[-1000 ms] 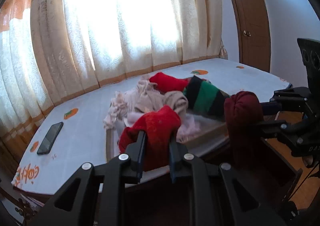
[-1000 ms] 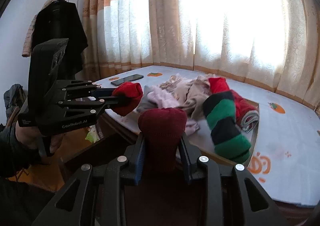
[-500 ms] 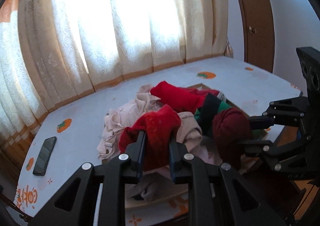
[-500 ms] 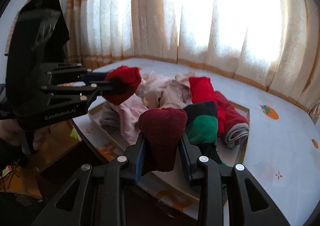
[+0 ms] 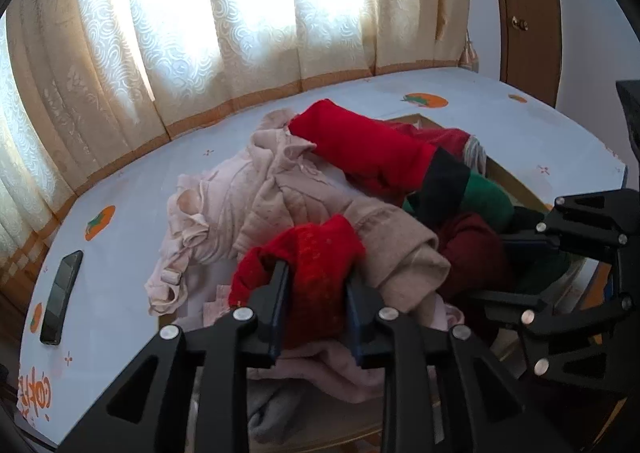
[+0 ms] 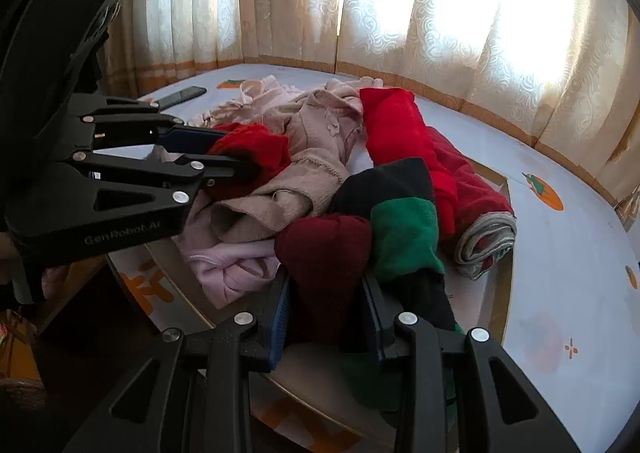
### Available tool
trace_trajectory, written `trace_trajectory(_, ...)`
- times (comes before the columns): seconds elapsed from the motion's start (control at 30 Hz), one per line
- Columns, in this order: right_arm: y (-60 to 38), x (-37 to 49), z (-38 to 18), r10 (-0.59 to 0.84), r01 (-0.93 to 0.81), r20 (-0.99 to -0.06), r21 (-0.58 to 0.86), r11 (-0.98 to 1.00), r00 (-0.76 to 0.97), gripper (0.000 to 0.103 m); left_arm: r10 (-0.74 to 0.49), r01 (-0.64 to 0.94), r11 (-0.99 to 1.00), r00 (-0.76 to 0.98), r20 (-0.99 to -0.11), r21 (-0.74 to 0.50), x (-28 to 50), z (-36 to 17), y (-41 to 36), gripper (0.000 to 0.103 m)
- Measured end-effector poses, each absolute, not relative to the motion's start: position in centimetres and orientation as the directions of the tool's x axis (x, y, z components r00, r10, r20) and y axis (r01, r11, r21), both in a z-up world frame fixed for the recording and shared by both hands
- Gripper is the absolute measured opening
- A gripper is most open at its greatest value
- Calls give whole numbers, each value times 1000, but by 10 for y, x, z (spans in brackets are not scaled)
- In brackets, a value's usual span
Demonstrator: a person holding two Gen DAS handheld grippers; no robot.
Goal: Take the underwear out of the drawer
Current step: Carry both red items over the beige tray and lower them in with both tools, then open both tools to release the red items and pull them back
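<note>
My left gripper (image 5: 316, 285) is shut on a bright red piece of underwear (image 5: 316, 253) and holds it over a pile of pink and beige clothes (image 5: 256, 193) on the bed. It also shows in the right wrist view (image 6: 240, 157). My right gripper (image 6: 326, 293) is shut on a dark maroon piece of underwear (image 6: 324, 249), low over the pile beside a black and green garment (image 6: 400, 225). The right gripper also shows at the right of the left wrist view (image 5: 508, 265). The drawer is not in view.
The bed has a pale sheet with orange fruit prints (image 5: 424, 101). A red rolled garment (image 6: 460, 181) lies on the pile. A black phone (image 5: 60, 297) lies at the bed's left edge. Curtains (image 5: 240, 13) hang behind, and a wooden door (image 5: 524, 13) stands at the right.
Both grippers have moved forward and down over the bed with their pieces still held. The clothes pile is now directly under them.
</note>
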State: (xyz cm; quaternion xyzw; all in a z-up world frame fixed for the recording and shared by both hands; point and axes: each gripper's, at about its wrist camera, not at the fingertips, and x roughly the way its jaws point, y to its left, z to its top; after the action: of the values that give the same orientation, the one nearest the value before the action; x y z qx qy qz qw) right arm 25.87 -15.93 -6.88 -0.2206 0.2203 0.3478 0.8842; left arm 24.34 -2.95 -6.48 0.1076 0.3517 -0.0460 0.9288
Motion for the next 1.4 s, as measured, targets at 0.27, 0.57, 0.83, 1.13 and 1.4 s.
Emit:
trace_trajectory(0.27,-164,252,-65,532,-710,-526,-221,669,664,50,-17,167,972,756,-655,168,236,-58,-30,48)
trace_trajectory(0.57,-188,215,-44,566,-688,-428,-214,694,704,71,-29,141,978,822,-569,153,195,-28,-21,74)
trace_trajectory(0.83,-217,184,-38,584,-676,-381,-176,715,717,72,-59,128,987,858,-511,101,148,-17,-14,86)
trace_trajectory(1.13,-243,138,-37,601,-648,-267,-145,748,753,80,-46,83,995,880,-472,59,108,-21,-9,94)
trace_trajectory(1.4,-255,125,-42,612,-643,-234,-84,761,755,81,-10,34,998,889,-458,46,90,-27,-3,98)
